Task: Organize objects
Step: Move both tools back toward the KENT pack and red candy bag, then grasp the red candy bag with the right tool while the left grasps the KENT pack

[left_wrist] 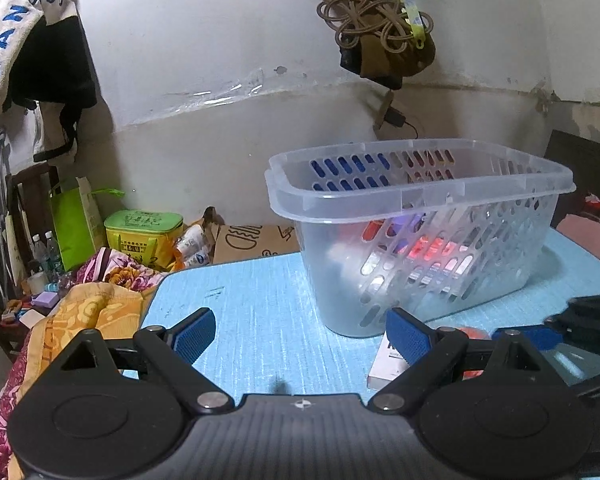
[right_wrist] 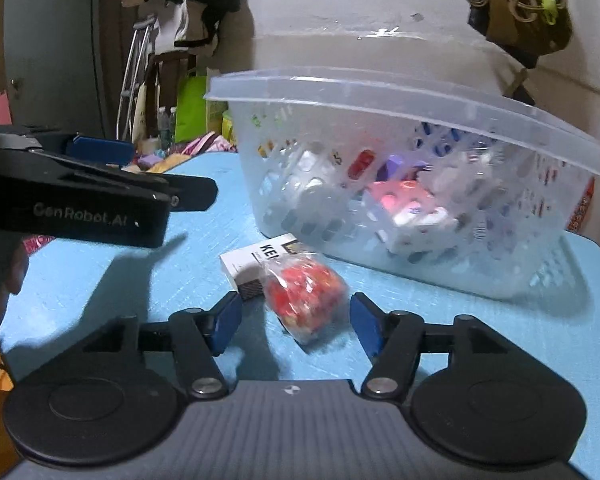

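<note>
A person is working over a blue table (right_wrist: 100, 288) with a gripper in each hand, and a clear plastic basket (left_wrist: 420, 204) with slotted walls is standing on the table against the white wall (left_wrist: 204, 40). Inside the basket several small things are lying in a heap, among them a pink box (right_wrist: 396, 196), something red and something purple, though the plastic is blurring them too much to name. The right gripper (right_wrist: 296, 322) is pointing down at a small clear bag of red pieces (right_wrist: 304, 296), which is lying on the table just in front of the basket; its blue pads are standing apart on either side of the bag without touching it, so it is open and holding nothing. Just behind the bag, touching it, a small white box with black lettering (right_wrist: 256, 264) is lying flat on the table, close to the basket's front wall. The left gripper (left_wrist: 300, 340) is hanging wide open over bare table to the left of the basket, with nothing between its pads. From its own camera the white box is peeking out behind its right finger. Beyond the table's left edge a flowered cloth (left_wrist: 112, 276), a green tin (left_wrist: 144, 236) and a green bag (left_wrist: 76, 224) are crowding the floor by the wall.
</note>
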`<action>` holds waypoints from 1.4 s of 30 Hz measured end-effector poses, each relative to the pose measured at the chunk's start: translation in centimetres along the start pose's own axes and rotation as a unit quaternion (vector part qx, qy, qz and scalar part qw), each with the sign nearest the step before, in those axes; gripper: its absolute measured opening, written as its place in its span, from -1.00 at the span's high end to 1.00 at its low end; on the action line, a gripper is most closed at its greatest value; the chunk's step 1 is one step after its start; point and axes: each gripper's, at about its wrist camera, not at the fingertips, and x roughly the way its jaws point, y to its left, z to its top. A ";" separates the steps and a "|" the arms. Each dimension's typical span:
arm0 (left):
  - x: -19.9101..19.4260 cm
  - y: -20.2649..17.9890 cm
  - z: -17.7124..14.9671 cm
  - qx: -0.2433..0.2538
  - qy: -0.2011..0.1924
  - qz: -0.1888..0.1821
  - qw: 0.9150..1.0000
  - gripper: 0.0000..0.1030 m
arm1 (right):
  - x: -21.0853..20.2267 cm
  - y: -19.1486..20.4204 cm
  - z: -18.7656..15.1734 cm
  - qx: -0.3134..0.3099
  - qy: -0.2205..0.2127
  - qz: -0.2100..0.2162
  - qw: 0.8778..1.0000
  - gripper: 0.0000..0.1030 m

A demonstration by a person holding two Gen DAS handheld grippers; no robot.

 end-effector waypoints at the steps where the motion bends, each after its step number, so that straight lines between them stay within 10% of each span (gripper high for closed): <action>1: 0.1 -0.1 -0.1 0.004 0.002 -0.001 1.000 -0.83 | 0.2 0.1 0.1 -0.002 0.000 -0.003 1.000 -0.17; 2: 0.1 -0.2 -0.2 0.007 0.003 -0.002 1.000 -0.83 | 0.3 0.1 0.2 -0.004 0.002 -0.005 1.000 0.09; 19: 2.8 -3.9 -1.7 0.072 0.044 -0.041 0.996 -0.79 | -6.1 -5.4 0.4 0.075 -0.043 -0.041 0.995 0.08; 32: 3.5 -6.2 -1.7 0.081 0.063 -0.063 0.993 0.20 | -6.4 -6.1 -0.3 0.073 -0.039 -0.030 0.996 0.07; 42: 2.2 -5.3 -1.3 0.062 0.056 -0.073 0.994 0.21 | -6.7 -5.9 -0.4 0.067 -0.040 -0.031 0.996 0.07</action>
